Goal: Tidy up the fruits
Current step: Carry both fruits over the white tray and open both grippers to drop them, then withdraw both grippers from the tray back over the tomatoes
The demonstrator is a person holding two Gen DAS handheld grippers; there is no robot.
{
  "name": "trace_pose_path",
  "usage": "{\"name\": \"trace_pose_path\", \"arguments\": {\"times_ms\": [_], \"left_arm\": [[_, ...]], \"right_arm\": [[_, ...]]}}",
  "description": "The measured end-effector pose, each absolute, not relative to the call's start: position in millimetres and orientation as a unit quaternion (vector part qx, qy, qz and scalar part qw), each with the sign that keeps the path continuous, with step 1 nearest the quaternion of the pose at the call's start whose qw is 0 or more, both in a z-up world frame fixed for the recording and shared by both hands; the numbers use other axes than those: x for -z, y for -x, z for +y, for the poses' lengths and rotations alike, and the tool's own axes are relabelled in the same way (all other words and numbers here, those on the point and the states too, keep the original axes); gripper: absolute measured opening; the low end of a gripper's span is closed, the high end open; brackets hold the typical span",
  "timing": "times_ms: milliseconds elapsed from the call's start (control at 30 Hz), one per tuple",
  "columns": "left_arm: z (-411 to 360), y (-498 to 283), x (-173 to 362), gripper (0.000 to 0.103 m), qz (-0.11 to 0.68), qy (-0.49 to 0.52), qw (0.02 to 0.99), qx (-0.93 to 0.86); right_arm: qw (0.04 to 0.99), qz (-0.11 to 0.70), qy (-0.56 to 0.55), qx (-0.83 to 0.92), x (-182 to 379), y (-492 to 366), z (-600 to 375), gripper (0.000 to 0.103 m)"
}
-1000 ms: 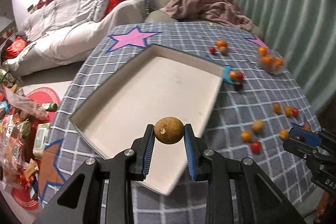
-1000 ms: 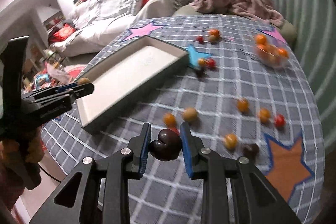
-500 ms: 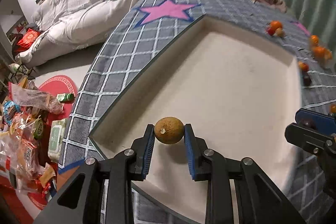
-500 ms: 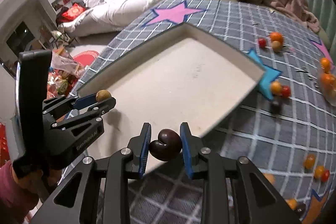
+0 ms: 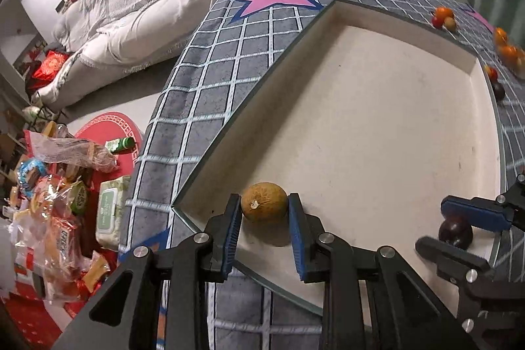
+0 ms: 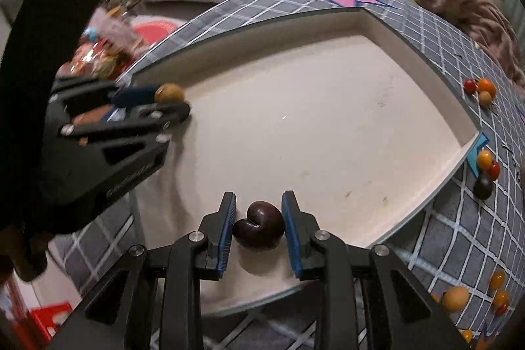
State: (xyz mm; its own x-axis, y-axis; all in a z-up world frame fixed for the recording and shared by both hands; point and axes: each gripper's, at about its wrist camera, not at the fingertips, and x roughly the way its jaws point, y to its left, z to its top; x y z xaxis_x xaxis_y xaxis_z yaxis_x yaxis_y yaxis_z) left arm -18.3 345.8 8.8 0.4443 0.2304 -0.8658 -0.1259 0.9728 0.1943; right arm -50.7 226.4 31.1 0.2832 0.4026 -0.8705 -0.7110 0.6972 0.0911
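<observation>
A shallow white tray (image 5: 370,127) (image 6: 315,127) lies on the grey checked tablecloth. My left gripper (image 5: 264,207) is shut on a round tan-brown fruit (image 5: 264,201), held low over the tray's near left corner. My right gripper (image 6: 258,229) is shut on a dark purple fruit (image 6: 259,230) just above the tray's near edge. In the left wrist view the right gripper (image 5: 459,228) shows at the right with the dark fruit (image 5: 455,232). The right wrist view has the left gripper (image 6: 170,99) at its left, holding the tan fruit (image 6: 169,92).
Several small orange, red and dark fruits (image 6: 482,166) lie scattered on the cloth (image 5: 210,81) right of the tray, more at the lower right (image 6: 456,299). A sofa (image 5: 137,9) and floor clutter (image 5: 59,192) lie beyond the table's left edge.
Both grippers moved from over the cloth to low over the tray, each still holding its fruit. The right gripper came in from the right beside the left one.
</observation>
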Motion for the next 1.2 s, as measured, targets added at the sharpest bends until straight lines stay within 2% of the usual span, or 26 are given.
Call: {"name": "trace_pose_path", "arguments": {"times_ms": [267, 400, 667, 700, 733, 800, 833, 867, 900, 1067, 1167, 1200], "left_arm": [[336.1, 70.5, -10.2, 0.030, 0.518, -0.053, 0.846, -0.109], [328.7, 95.9, -10.4, 0.030, 0.514, -0.046, 0.849, -0.114], [319.7, 79.5, -10.8, 0.030, 0.507, -0.034, 0.854, -0.112], [318.2, 77.1, -10.6, 0.030, 0.507, -0.038, 0.854, -0.114], [318.4, 75.6, -10.5, 0.031, 0.506, -0.039, 0.854, -0.115], [319.5, 74.6, -11.4, 0.050, 0.503, -0.042, 0.854, -0.128], [322.8, 75.1, -11.8, 0.071, 0.500, -0.042, 0.853, -0.141], [327.4, 76.5, -12.7, 0.081, 0.495, -0.036, 0.856, -0.147], [331.5, 78.5, -13.9, 0.081, 0.490, -0.025, 0.860, -0.143], [331.1, 82.8, -23.5, 0.081, 0.489, -0.012, 0.862, -0.138], [321.4, 86.9, -38.2, 0.081, 0.477, -0.009, 0.870, -0.124], [317.0, 89.1, -43.9, 0.081, 0.471, -0.009, 0.874, -0.118]], "right_arm": [[0.759, 0.484, 0.174, -0.399, -31.7, 91.0, 217.8, 0.032], [0.787, 0.464, 0.175, -0.368, -36.8, 90.9, 208.3, 0.032], [0.799, 0.473, 0.177, -0.327, -33.1, 69.2, 209.8, 0.032], [0.800, 0.470, 0.178, -0.327, -33.5, 69.4, 210.8, 0.038], [0.800, 0.470, 0.180, -0.327, -34.3, 69.1, 210.8, 0.054], [0.805, 0.463, 0.194, -0.317, -36.9, 70.0, 213.1, 0.067], [0.808, 0.460, 0.197, -0.312, -37.2, 72.1, 211.4, 0.069], [0.808, 0.460, 0.192, -0.314, -38.0, 70.3, 208.0, 0.072], [0.809, 0.461, 0.178, -0.319, -40.5, 68.2, 203.9, 0.078], [0.827, 0.443, 0.133, -0.319, -66.5, 65.4, 183.9, 0.085], [0.842, 0.422, 0.112, -0.318, -88.5, 67.4, 164.6, 0.102], [0.847, 0.413, 0.104, -0.317, -95.5, 68.3, 155.0, 0.103]]}}
